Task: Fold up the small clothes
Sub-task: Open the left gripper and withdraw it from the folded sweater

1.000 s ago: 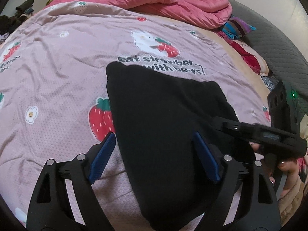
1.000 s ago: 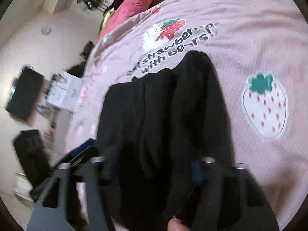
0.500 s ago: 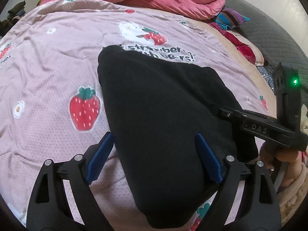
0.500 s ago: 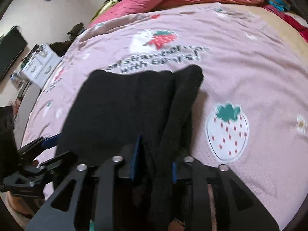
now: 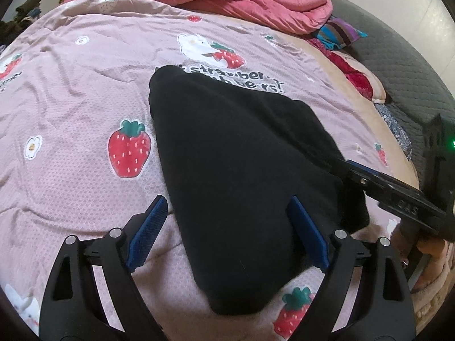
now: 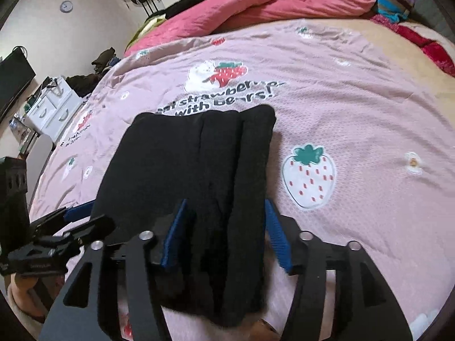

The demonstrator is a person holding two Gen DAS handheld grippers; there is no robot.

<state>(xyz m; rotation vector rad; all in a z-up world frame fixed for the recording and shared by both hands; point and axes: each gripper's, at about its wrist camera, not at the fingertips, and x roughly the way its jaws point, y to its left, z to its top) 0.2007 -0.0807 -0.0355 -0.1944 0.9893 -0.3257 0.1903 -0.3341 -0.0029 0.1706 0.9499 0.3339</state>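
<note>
A black folded garment lies flat on the pink strawberry-print bedsheet. My left gripper stands open over the garment's near end, one blue pad on each side of it and neither touching it. In the right wrist view the garment shows lengthwise folds. My right gripper straddles the thick right-hand fold. Its jaws are opening, the fold is still between them, and the pads stand off the cloth. A hand holds the right gripper's body at the right edge of the left wrist view.
A bunched pink quilt lies along the far side of the bed. A striped pillow and a grey quilted headboard are at the right. Beyond the bed's left edge stand a white drawer unit and a dark screen.
The right gripper's jaws were pinched on the garment's right fold; they have spread and let it go. The right view has rolled level and pulled back slightly. The left gripper stays open over the garment.
</note>
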